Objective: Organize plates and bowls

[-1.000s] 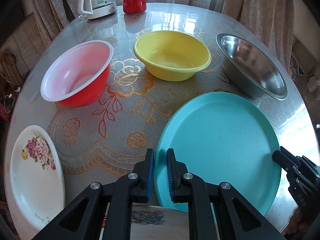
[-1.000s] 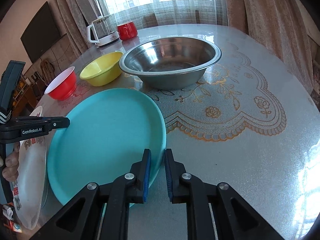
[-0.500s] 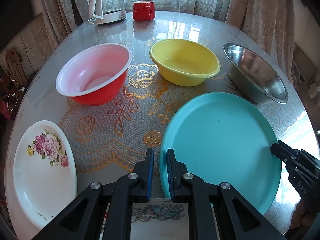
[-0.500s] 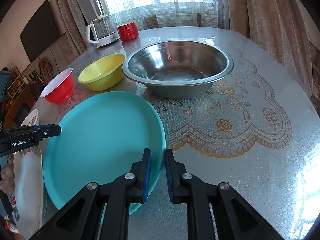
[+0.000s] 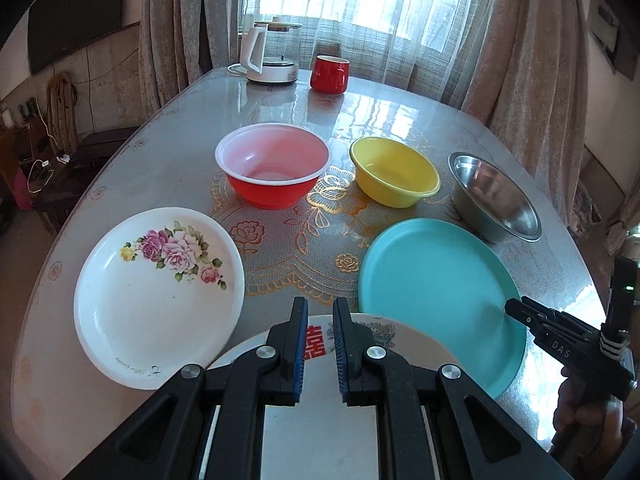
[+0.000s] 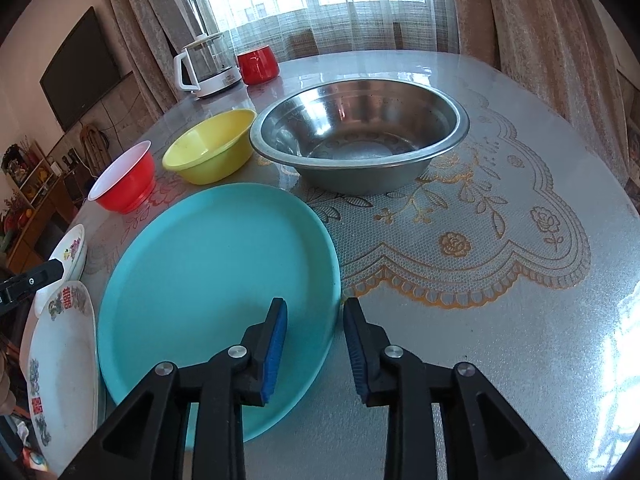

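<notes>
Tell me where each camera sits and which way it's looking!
Left wrist: rides the left claw, looking down across the table toward the window; the right claw and its hand show at right.
Right wrist: rides the right claw, astride the teal plate rim, facing the steel bowl; the left claw's tip shows at left.
Shared: teal plate, steel bowl, yellow bowl, red bowl.
</notes>
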